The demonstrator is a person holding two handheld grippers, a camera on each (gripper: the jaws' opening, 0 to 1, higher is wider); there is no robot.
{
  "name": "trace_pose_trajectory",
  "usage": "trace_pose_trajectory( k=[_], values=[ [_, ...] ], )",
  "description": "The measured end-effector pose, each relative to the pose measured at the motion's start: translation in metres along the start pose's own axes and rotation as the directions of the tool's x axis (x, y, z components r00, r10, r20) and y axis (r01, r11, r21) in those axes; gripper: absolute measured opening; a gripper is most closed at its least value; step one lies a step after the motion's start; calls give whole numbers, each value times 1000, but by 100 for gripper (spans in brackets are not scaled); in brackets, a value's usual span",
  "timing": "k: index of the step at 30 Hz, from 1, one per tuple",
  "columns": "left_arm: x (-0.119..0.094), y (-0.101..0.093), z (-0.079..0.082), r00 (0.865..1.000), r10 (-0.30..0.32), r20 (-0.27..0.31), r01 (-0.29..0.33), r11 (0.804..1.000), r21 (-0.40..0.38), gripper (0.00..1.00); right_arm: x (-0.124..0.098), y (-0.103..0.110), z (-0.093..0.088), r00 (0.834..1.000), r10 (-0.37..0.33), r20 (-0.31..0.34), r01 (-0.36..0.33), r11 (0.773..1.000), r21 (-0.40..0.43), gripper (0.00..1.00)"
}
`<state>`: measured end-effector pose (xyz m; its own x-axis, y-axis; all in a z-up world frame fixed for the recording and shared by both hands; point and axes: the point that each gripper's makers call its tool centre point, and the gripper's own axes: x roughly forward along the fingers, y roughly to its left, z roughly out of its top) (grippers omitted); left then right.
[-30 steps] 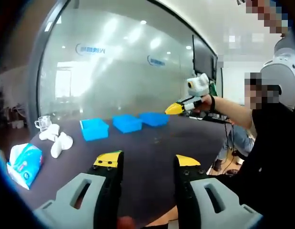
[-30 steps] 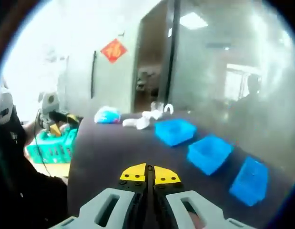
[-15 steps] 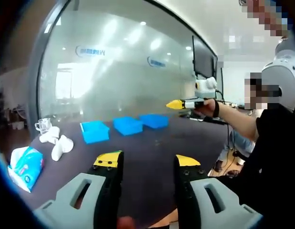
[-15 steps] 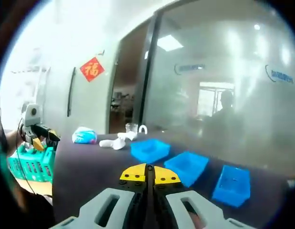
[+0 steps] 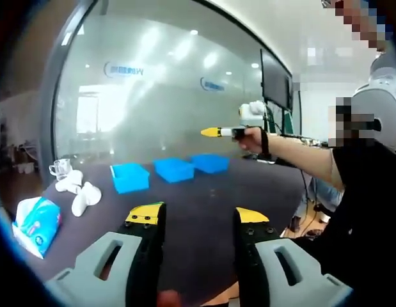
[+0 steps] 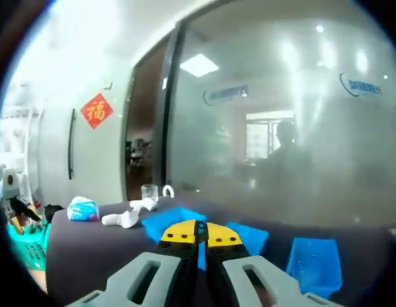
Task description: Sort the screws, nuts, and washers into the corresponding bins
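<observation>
Left gripper (image 5: 196,217) hovers low over the dark tabletop (image 5: 204,192), jaws spread wide, nothing between them. Right gripper (image 6: 201,234) is raised above the far side, jaws pressed together at the yellow tips; whether they pinch anything cannot be told.

Three shallow blue plastic bins (image 5: 129,176) stand in a row along the glass-wall edge. No screws, nuts or washers can be made out on the tabletop.

Beside the bins: white crumpled gloves (image 5: 81,192), a small clear glass mug (image 5: 59,168), a blue-and-white tissue pack (image 5: 36,219).

Judgement: you are between picks. Bring the right gripper down over the bin row before parting its jaws, tips low inside the rim. Locate the loose hardware first.
</observation>
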<state>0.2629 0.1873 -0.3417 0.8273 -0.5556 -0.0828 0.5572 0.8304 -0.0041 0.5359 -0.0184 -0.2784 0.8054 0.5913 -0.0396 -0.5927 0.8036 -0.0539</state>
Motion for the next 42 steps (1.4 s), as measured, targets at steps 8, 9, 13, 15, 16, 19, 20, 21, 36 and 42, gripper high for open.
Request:
trace_pose_trajectory(
  k=[8,9,13,15,16,19,20,21,36,42],
  values=[
    [-5,1,3,1000,14,-2,-14,1000,3,41,55,-27,-12,996,-46,-80,44,999,-17,1],
    [-5,1,3,1000,16,-2,-16,1000,2,41,62,-30,-15,995,-51,-90,49,999,-17,1],
    [-8,2,5,1000,23,-4,-22,1000,4,41,81,-39,-22,989,-70,-127,64,997,-47,1],
    [-9,2,5,1000,25,-5,-25,1000,4,41,86,-43,-21,988,-82,-129,77,996,-47,1],
    [-10,2,5,1000,26,-7,-26,1000,3,41,89,-45,-20,987,-88,-131,83,995,-49,1],
    [-11,4,4,999,33,-9,-33,999,3,41,96,-47,-23,985,-97,-143,90,994,-56,1],
    [-12,4,5,999,34,-8,-34,999,1,41,98,-48,-24,984,-99,-145,92,994,-56,1],
    [-12,4,5,999,36,-7,-36,999,1,41,98,-49,-24,984,-100,-145,93,994,-55,1],
    [-14,8,3,999,53,-9,-53,999,-7,42,74,-41,-23,993,-93,-67,89,995,-54,27],
    [-16,11,2,998,63,-7,-63,998,-13,42,23,-30,-35,997,-53,-53,48,993,-104,27]
  ],
)
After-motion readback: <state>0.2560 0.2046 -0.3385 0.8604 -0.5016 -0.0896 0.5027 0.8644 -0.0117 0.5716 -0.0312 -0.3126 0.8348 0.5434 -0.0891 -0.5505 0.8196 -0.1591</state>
